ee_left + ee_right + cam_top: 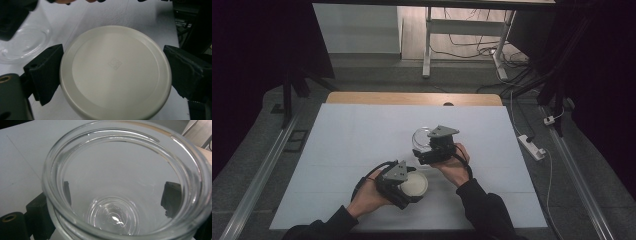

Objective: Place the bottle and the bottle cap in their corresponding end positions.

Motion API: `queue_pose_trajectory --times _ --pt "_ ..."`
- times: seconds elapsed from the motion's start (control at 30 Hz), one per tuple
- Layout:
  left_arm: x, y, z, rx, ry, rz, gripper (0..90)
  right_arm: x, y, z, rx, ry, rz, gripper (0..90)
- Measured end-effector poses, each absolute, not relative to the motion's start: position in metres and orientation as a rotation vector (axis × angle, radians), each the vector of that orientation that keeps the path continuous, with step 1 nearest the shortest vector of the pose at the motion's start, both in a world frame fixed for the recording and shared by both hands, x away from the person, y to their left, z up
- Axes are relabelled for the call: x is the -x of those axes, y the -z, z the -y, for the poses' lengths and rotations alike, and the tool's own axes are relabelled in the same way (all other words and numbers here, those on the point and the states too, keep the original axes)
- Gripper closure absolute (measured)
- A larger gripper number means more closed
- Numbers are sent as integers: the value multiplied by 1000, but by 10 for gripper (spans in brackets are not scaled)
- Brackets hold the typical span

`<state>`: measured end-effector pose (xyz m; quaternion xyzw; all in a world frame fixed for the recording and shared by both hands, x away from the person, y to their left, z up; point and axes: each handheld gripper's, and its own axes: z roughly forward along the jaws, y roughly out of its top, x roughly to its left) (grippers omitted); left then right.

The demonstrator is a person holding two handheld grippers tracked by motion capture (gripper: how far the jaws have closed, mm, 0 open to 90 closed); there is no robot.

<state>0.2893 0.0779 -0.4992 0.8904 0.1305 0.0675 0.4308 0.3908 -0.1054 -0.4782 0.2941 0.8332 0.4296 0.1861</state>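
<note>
left hand-held gripper [408,186] grasping a white lid [414,184] by its rim, one jaw each side, lid flat with its top face up, low over the white surface [352,150] near the front edge. right hand-held gripper [428,148] grasping a clear glass jar [421,137] around the body, mouth up toward its camera, axis roughly upright. jar is empty. both hands come in from the near side, jar just beyond and right of lid, apart.
</note>
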Motion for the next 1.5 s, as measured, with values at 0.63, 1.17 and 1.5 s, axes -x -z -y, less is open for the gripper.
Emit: queue_pose_trajectory --times 0.63,1.17,1.5 --pt "-302 525 -61 -2311 -189 -369 86 -416 487 86 -817 -1200 -2340 65" --pt "-310 540 -55 -2400 -181 -403 83 -424 501 78 -820 -1166 -2360 64" --pt "-314 542 -57 -2389 -133 -417 74 -427 506 80 -850 -1168 -2378 63"
